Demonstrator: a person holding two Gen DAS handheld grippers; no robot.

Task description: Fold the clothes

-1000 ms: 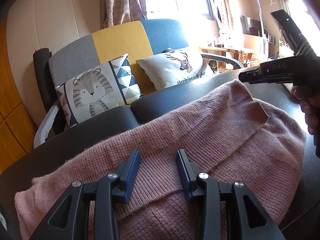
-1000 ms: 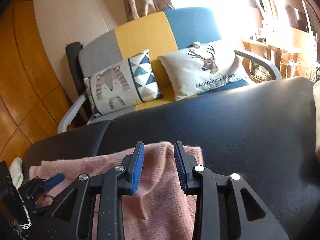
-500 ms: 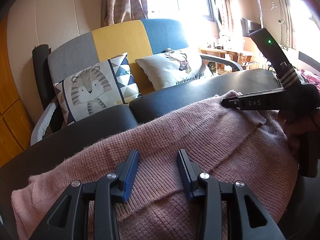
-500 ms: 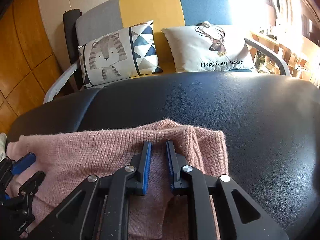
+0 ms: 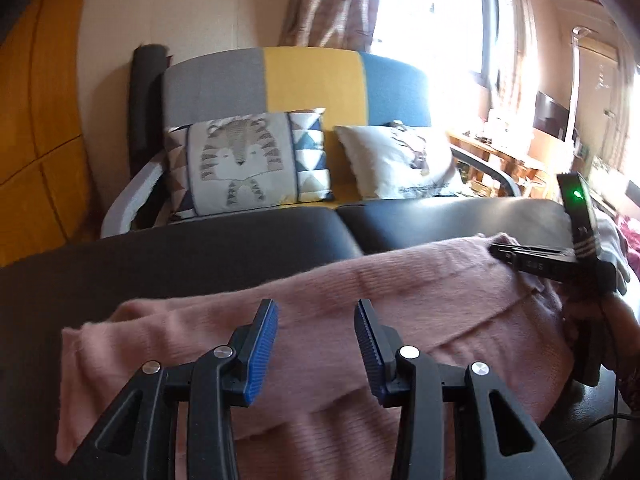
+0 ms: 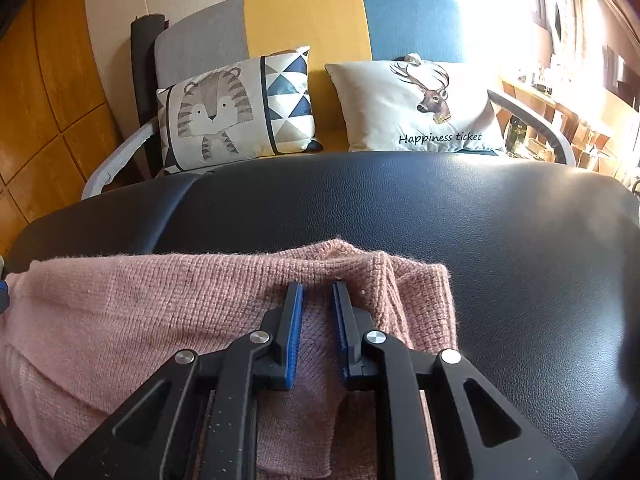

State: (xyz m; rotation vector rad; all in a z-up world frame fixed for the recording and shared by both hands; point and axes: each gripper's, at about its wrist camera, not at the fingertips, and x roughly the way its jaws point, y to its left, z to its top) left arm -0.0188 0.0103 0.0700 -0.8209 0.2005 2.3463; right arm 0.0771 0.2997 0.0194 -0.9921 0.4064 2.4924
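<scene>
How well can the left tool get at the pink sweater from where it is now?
Probably well: the left tool is open just above the pink sweater, and nothing lies between them. The right tool works at the far end.

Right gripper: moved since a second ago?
Yes. The right gripper went forward and down onto the pink sweater, towards the black cushion, jaws narrowed around a fold.

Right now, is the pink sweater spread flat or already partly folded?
Partly folded. The pink sweater shows a layer doubled over another, its edge crossing the knit in the left view, and bunches at the right hand-held gripper.
</scene>
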